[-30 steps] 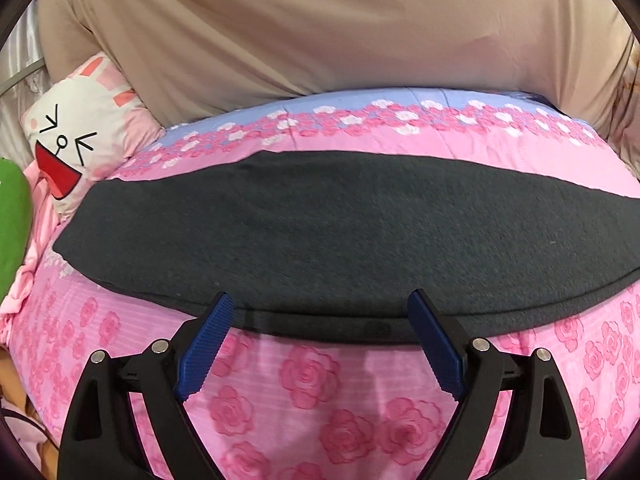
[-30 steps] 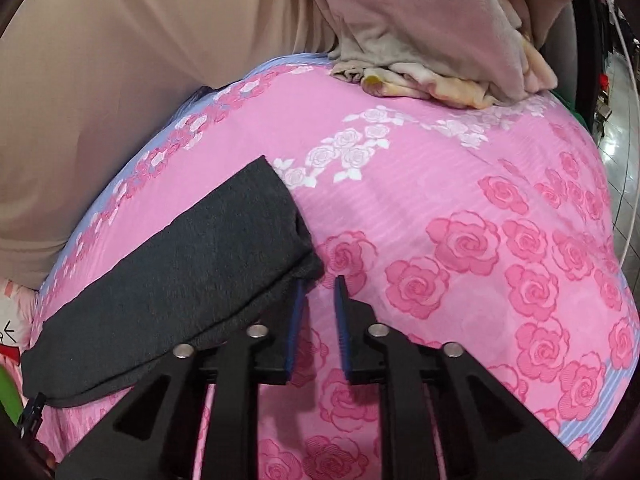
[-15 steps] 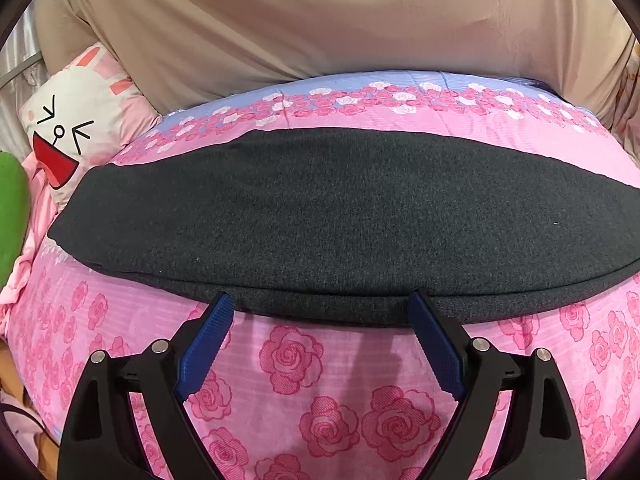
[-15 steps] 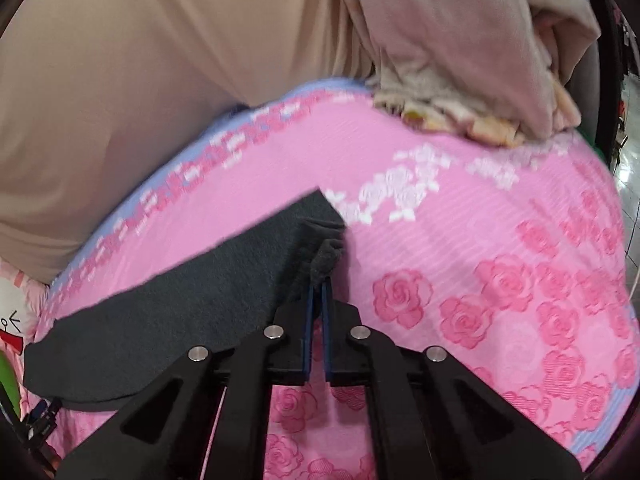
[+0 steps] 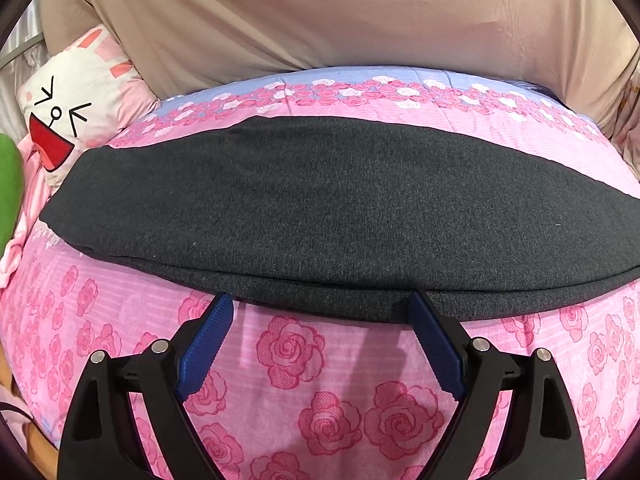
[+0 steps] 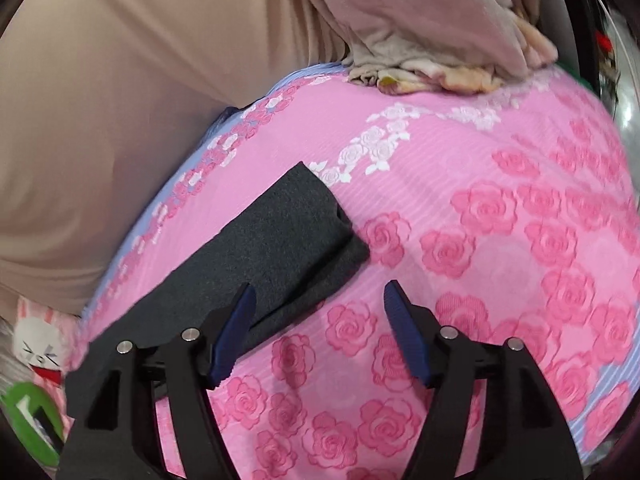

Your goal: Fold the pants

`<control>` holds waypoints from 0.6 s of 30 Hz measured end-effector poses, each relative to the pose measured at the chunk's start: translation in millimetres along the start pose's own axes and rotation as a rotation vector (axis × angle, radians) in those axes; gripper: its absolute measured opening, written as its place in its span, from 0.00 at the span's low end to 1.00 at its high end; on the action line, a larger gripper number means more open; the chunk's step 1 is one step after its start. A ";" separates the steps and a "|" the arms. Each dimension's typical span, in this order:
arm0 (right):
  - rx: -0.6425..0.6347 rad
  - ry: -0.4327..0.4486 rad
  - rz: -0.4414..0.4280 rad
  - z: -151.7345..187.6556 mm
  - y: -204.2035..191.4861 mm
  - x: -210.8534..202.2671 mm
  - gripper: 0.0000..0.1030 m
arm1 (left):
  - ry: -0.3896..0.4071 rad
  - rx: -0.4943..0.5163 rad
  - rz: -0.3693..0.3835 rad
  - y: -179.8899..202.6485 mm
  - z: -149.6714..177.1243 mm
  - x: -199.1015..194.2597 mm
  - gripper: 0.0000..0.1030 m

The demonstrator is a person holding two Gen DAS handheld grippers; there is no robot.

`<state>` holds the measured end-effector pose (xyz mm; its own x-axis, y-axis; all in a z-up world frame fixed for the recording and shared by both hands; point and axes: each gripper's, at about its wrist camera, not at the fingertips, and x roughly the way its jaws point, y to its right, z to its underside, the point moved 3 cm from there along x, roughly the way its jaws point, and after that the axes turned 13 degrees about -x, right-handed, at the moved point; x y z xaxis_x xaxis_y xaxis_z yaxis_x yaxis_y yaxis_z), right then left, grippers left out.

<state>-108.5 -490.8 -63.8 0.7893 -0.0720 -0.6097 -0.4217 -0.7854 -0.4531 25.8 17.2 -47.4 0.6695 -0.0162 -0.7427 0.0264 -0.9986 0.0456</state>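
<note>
Left gripper (image 5: 320, 314) agape; right gripper (image 6: 318, 304) just reopened, empty

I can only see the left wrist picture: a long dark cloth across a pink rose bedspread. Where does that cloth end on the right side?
Observer: The pants end in a squared, layered corner on the rose bedspread.
Operator: Is the other tool holding that corner?
Observer: No. The right tool has just been opening; nothing is pinched, and one finger sits over the cloth's edge.
Operator: Anything past that corner?
Observer: A crumpled beige blanket lies at the far edge of the bed.
</note>
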 end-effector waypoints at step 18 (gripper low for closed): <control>-0.011 0.105 -0.005 -26.0 -46.8 0.5 0.07 | 0.002 -0.033 0.094 -7.0 0.5 -7.1 0.84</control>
<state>-76.8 -470.0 -26.1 0.8338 -0.1317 -0.5361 -0.4136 -0.7923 -0.4485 20.6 24.3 -42.8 0.6719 -0.1100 -0.7325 -0.0122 -0.9904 0.1375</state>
